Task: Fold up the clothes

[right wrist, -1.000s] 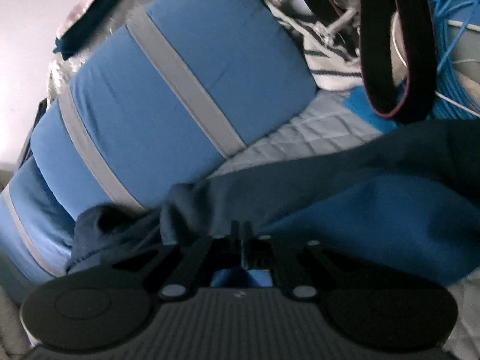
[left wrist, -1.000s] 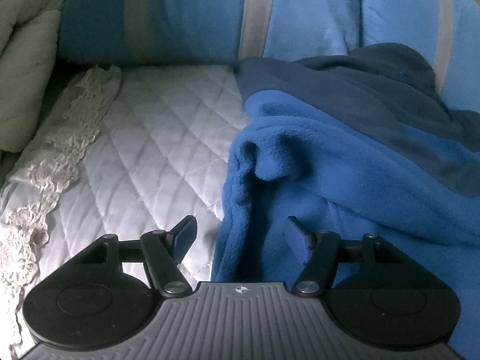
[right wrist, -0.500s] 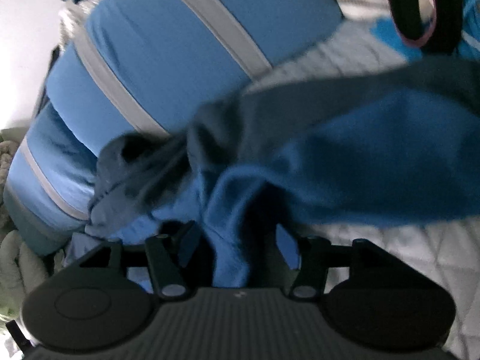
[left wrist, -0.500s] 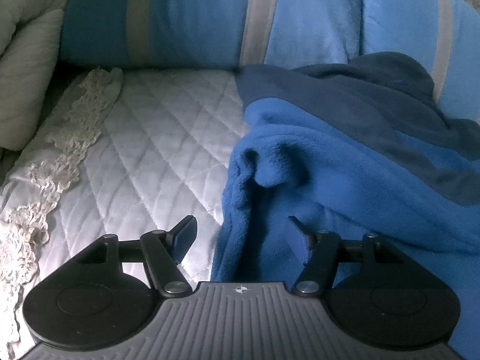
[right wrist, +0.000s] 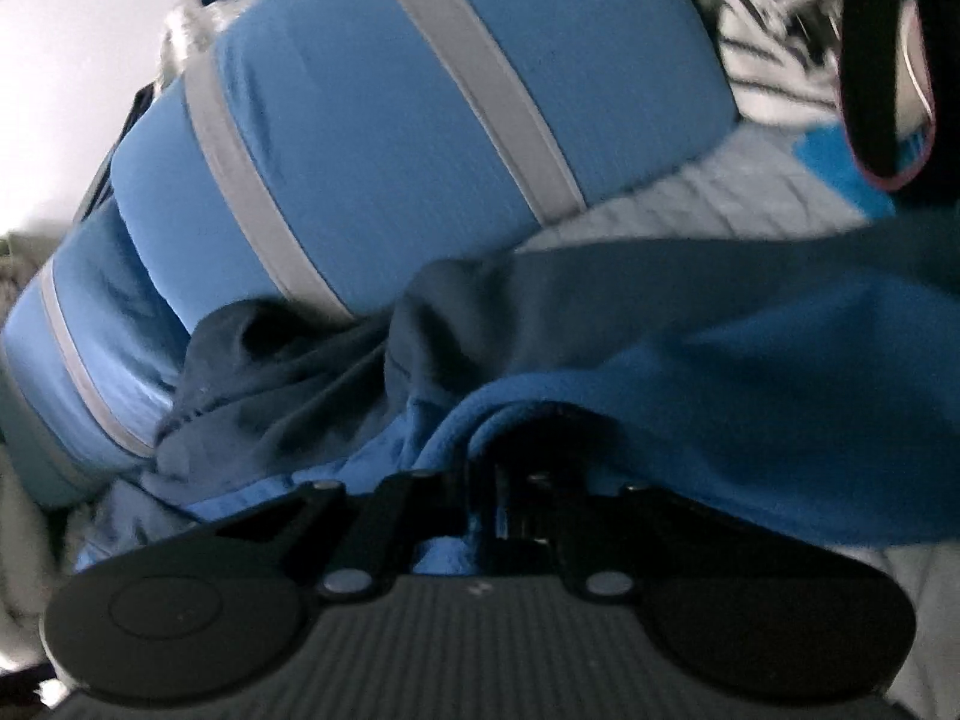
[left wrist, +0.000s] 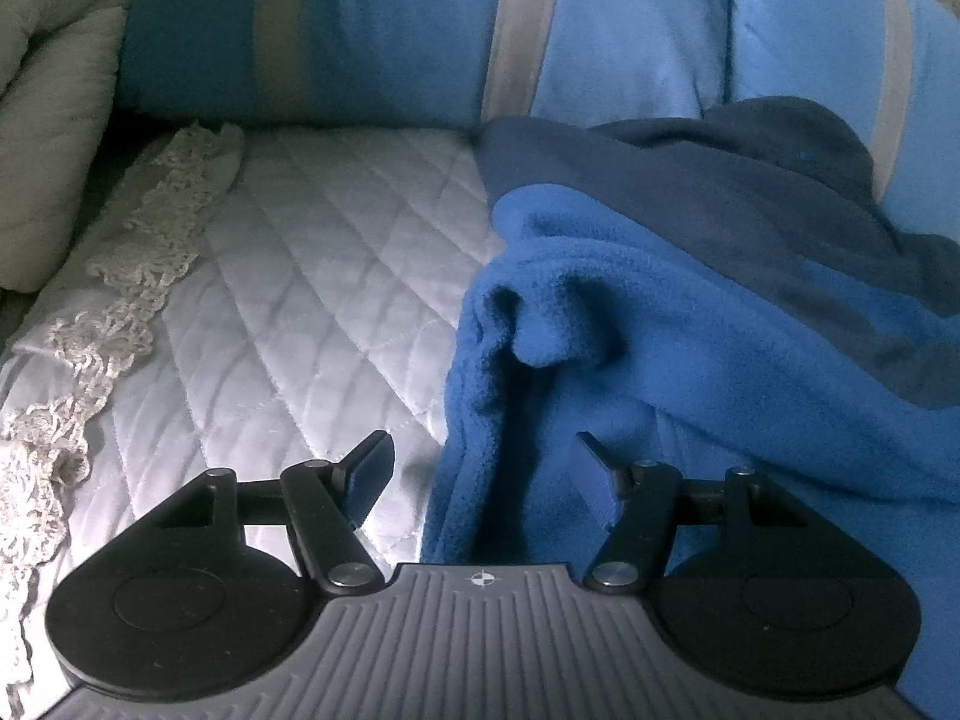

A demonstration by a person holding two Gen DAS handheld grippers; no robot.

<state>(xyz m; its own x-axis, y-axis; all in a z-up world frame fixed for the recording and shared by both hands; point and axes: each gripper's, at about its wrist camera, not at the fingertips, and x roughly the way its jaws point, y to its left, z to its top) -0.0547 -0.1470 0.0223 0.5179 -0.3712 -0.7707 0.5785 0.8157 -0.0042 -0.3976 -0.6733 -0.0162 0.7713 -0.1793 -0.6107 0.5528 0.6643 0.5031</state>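
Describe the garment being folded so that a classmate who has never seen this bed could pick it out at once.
Start at the white quilted bedspread, with the big light-blue, grey-striped bolster along its far edge. The rumpled bright-blue fleece garment lies heaped against that bolster. Its fuzzy fleece and dark navy panel set it apart from the bolster's smooth fabric.

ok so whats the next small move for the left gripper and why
Probably close the left gripper on the blue fleece edge lying between its open fingers. The right gripper already looks shut on the fleece, so a second grasp would let both lift it for folding.
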